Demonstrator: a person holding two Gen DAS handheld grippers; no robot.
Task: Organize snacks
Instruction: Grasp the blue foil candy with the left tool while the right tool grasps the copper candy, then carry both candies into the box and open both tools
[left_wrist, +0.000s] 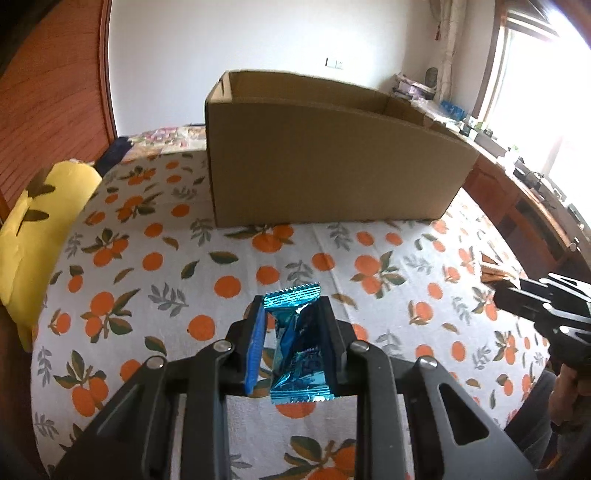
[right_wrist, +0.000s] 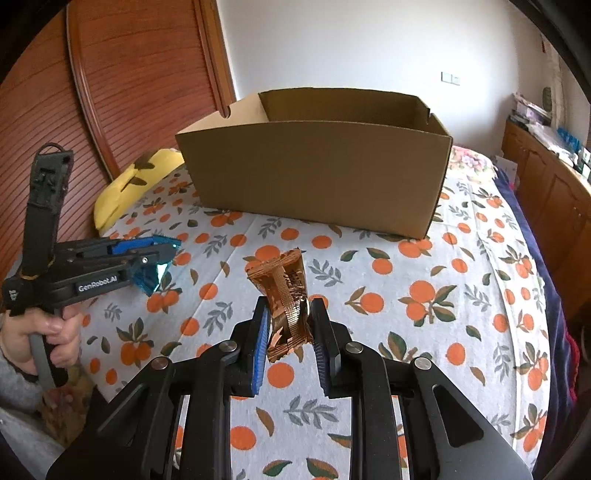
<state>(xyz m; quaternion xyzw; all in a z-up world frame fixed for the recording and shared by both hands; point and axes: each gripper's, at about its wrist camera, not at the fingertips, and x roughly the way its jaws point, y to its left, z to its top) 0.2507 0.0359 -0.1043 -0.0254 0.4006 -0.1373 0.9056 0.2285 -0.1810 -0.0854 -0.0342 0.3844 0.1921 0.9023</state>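
My left gripper (left_wrist: 291, 314) is shut on a shiny blue snack packet (left_wrist: 295, 350), held above the orange-print cloth (left_wrist: 147, 258). In the right wrist view that same left gripper (right_wrist: 162, 254) shows at the left with the blue packet (right_wrist: 151, 275) in its jaws, a hand on its handle. My right gripper (right_wrist: 288, 314) is shut on a crinkled copper-brown snack packet (right_wrist: 288, 295), which sticks up past the fingertips. An open cardboard box (left_wrist: 332, 158) stands ahead on the cloth; the same box (right_wrist: 314, 173) fills the middle of the right wrist view. Its inside is mostly hidden.
A yellow cushion (left_wrist: 40, 229) lies at the left edge of the bed, also the cushion (right_wrist: 125, 184) seen beside the box. A wooden sliding door (right_wrist: 129, 74) stands behind. A wooden sideboard (right_wrist: 554, 203) with clutter runs along the right, under a bright window (left_wrist: 535, 74).
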